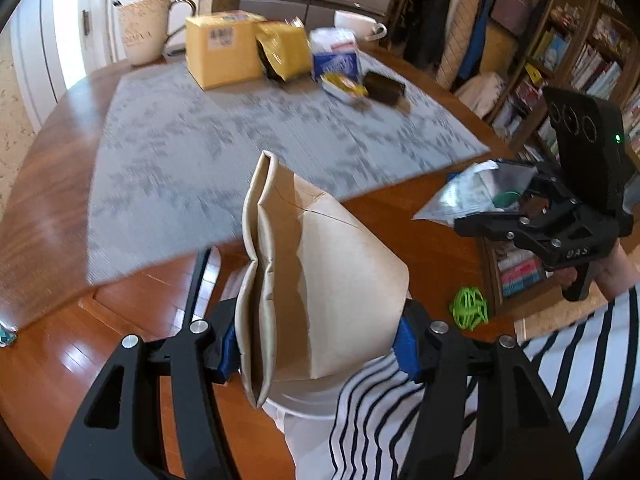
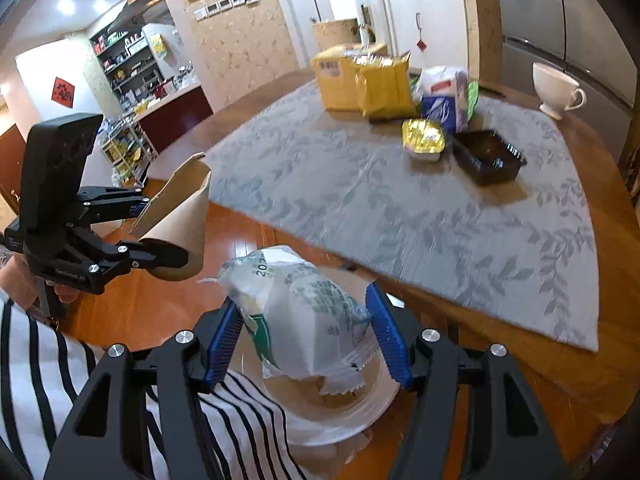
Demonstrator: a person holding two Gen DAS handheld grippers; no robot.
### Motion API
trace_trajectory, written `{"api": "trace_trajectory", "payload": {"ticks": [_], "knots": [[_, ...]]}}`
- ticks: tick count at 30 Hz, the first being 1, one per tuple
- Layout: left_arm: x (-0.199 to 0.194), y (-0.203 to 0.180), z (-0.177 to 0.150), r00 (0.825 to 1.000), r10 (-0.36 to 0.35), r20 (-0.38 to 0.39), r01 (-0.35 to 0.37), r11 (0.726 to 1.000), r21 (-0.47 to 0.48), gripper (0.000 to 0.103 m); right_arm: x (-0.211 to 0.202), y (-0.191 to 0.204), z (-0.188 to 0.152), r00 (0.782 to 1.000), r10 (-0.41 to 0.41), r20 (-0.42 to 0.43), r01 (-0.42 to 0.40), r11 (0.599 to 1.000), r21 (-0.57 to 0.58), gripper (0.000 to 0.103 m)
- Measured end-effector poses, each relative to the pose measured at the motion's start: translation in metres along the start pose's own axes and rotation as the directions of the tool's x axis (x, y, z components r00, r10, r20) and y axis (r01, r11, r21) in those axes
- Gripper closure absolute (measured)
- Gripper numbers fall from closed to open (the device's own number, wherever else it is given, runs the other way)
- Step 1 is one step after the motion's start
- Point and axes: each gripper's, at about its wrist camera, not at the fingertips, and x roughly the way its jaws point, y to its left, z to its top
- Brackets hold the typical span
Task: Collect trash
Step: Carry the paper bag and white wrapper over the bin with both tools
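The paper bag (image 1: 316, 280) hides the left gripper's pads almost wholly; motion blur smears the yellow pouch (image 1: 286, 50) and its print; the wrapper (image 2: 304, 312) covers most of the clear container (image 2: 340, 412) beneath; bookshelf (image 1: 580, 68) titles are too small to read.

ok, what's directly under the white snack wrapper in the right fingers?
A white round bin with a clear liner sits below the white plastic snack wrapper; the wrapper covers most of its inside.

White teacup (image 2: 557, 89) and tall mug (image 1: 145, 30) on grey runner (image 2: 400, 216), bookshelves (image 1: 580, 60) beyond.
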Motion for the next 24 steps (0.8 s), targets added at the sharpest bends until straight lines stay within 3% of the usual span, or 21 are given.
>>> {"api": "trace_trajectory", "payload": {"ticks": [12,24], "knots": [[0.071,0.006,-0.044,0.988,0.024,-0.156,-0.029,0.999,-0.032,0.043,0.065,-0.004,-0.043,0.985,-0.012,-0.171,0.017,1.000,0.025,0.043],[0.130,0.015,-0.062,0.968,0.052,-0.244,-0.062,0.998,-0.034,0.044,0.120,-0.018,-0.066,0.972,-0.056,-0.230,0.081,0.992,0.101,0.043]]}}
